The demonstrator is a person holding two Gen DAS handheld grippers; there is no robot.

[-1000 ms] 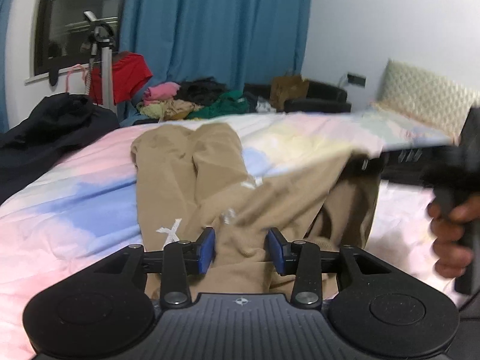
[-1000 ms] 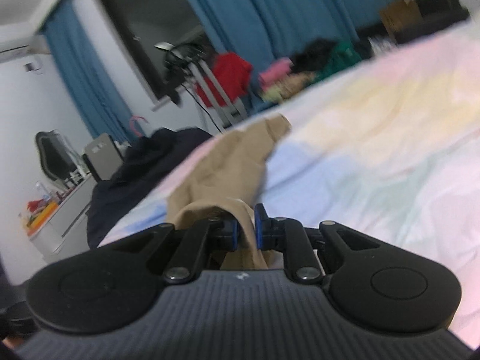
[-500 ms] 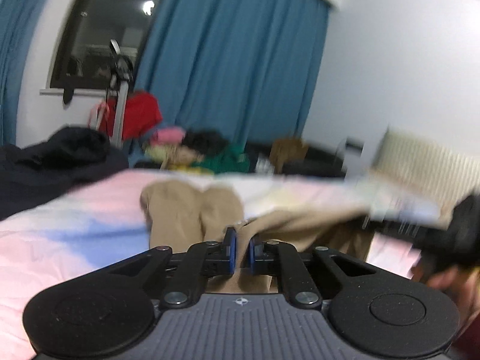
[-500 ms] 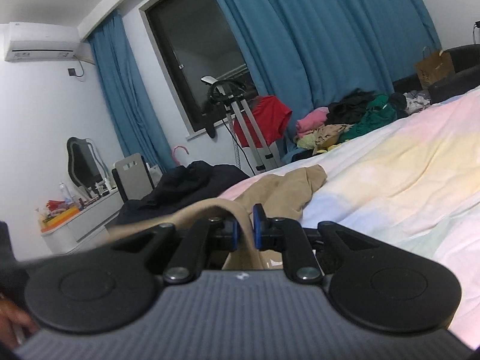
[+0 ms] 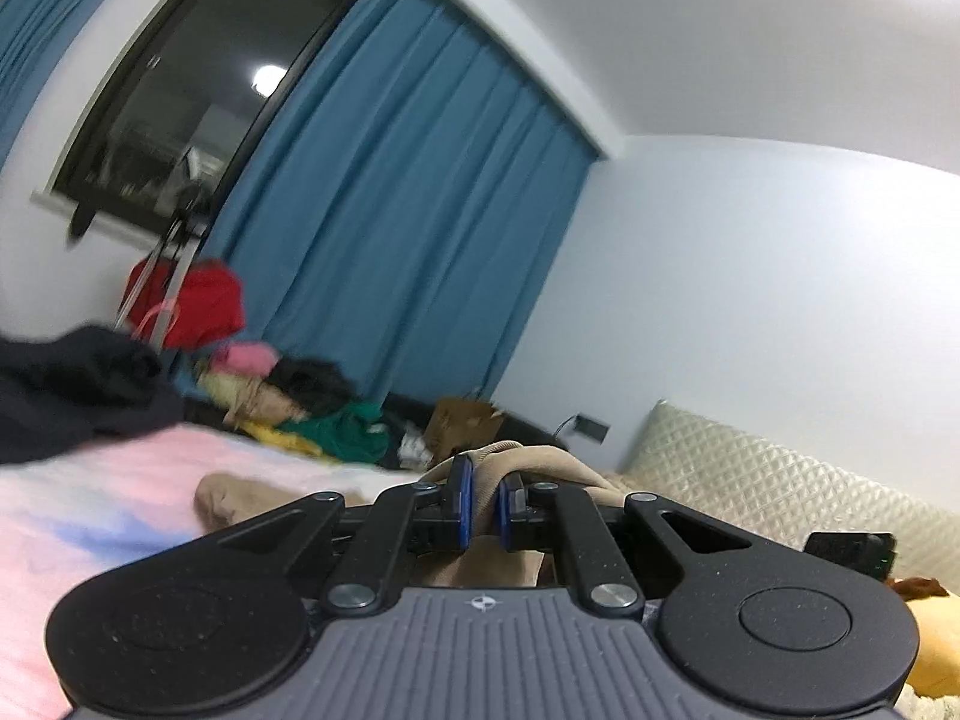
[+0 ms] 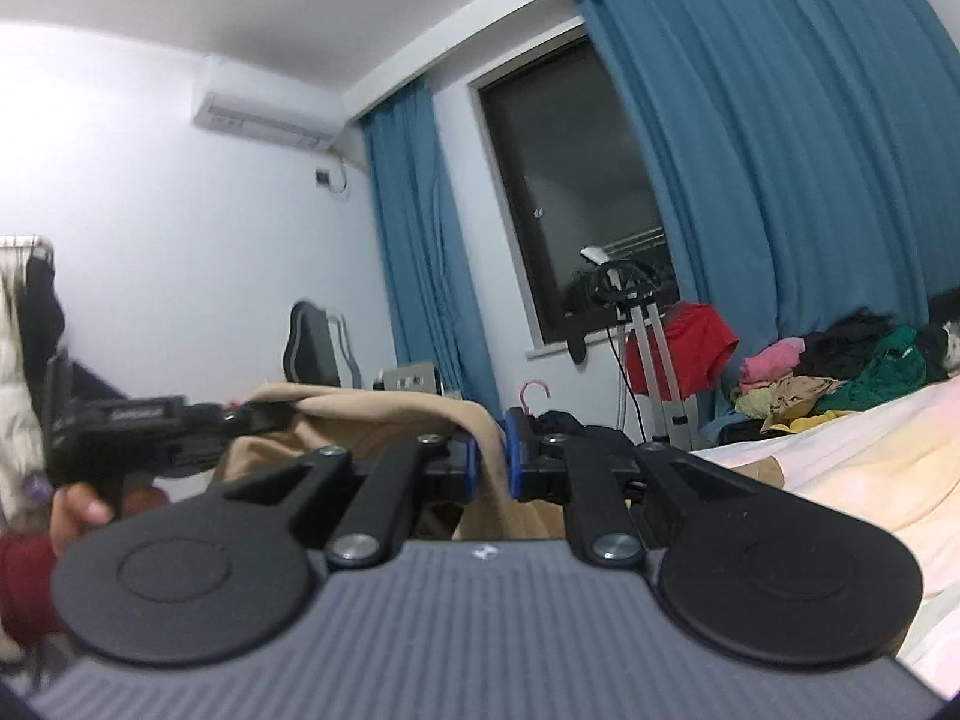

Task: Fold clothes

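- Both your tongs pinch the tan trousers (image 5: 540, 461), lifted above the bed (image 5: 90, 498).
- Your left gripper (image 5: 485, 507) has just closed on their edge.
- Your right gripper (image 6: 491, 459) clamps cloth draping leftward.

R tool (image 6: 491, 450) clamped on tan garment (image 6: 384, 414); L tool (image 6: 258, 417) grips other end, cloth off bed (image 6: 840, 468).

Open pastel bed (image 6: 840, 468) is lying clear to the right. A heap of clothes (image 6: 840, 372) is blocking its far edge, a dark garment pile (image 5: 72, 384) is crowding the left, and the quilted headboard (image 5: 780, 480) is closing off the right end.
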